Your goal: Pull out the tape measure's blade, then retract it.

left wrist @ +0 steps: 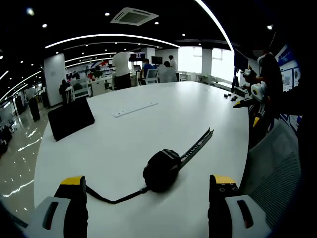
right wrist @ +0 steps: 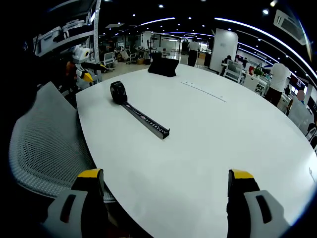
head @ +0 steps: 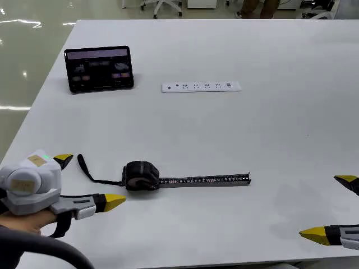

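Observation:
A black tape measure lies on the white table, its blade drawn out to the right and a black wrist strap trailing left. My left gripper stands open just left of the strap, holding nothing. In the left gripper view the tape measure sits between and beyond the yellow-tipped jaws, the blade running away to the right. My right gripper is open at the table's right front edge, well clear of the blade tip. The right gripper view shows the tape measure and blade far ahead.
A dark tablet stands propped at the back left. A white power strip lies behind the tape measure. A grey mesh chair sits at the table's near edge. People and desks fill the room beyond.

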